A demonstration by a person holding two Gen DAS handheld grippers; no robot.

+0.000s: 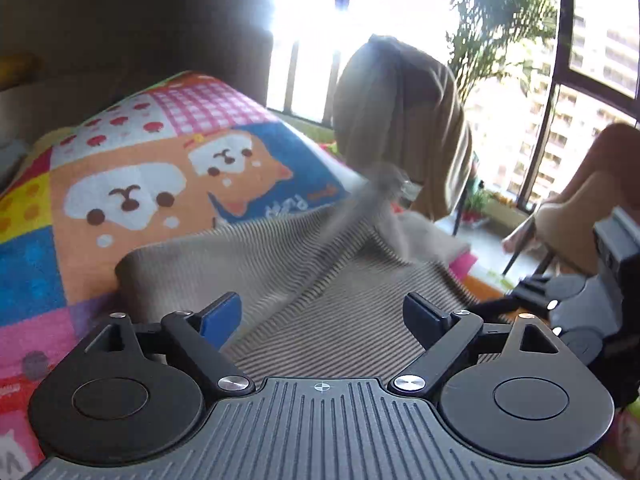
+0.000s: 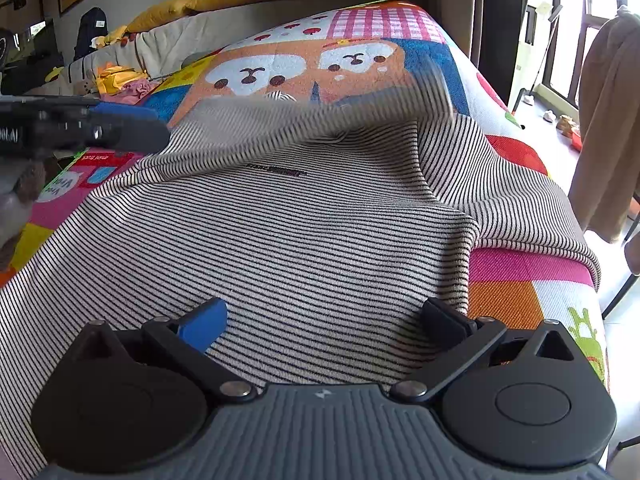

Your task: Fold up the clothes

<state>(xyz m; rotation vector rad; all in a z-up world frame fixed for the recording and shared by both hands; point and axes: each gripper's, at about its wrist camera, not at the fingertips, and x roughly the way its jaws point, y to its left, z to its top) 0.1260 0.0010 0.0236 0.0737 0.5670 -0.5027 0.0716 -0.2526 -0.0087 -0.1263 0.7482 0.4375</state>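
A black-and-white striped shirt [image 2: 304, 232] lies spread on the bed, one side folded over along its right edge. Its far part [image 2: 320, 114] is blurred and lifted off the cover. My right gripper [image 2: 324, 326] hovers open over the shirt's near part, with nothing between its fingers. My left gripper [image 1: 322, 316] is open too, just above the same shirt [image 1: 352, 320], and a blurred flap [image 1: 360, 208] hangs ahead of it. The right gripper [image 1: 560, 304] shows at the right of the left wrist view. The left gripper [image 2: 132, 124] enters the right wrist view from the left.
A bright patchwork blanket with cartoon puppies [image 2: 304, 64] covers the bed. A brown garment [image 1: 400, 120] hangs over a chair by the window, near a plant [image 1: 500, 20]. Yellow pillows [image 2: 208, 0] and loose clothes [image 2: 120, 80] lie at the far left. A person's bare limb [image 1: 600, 184] is at the right.
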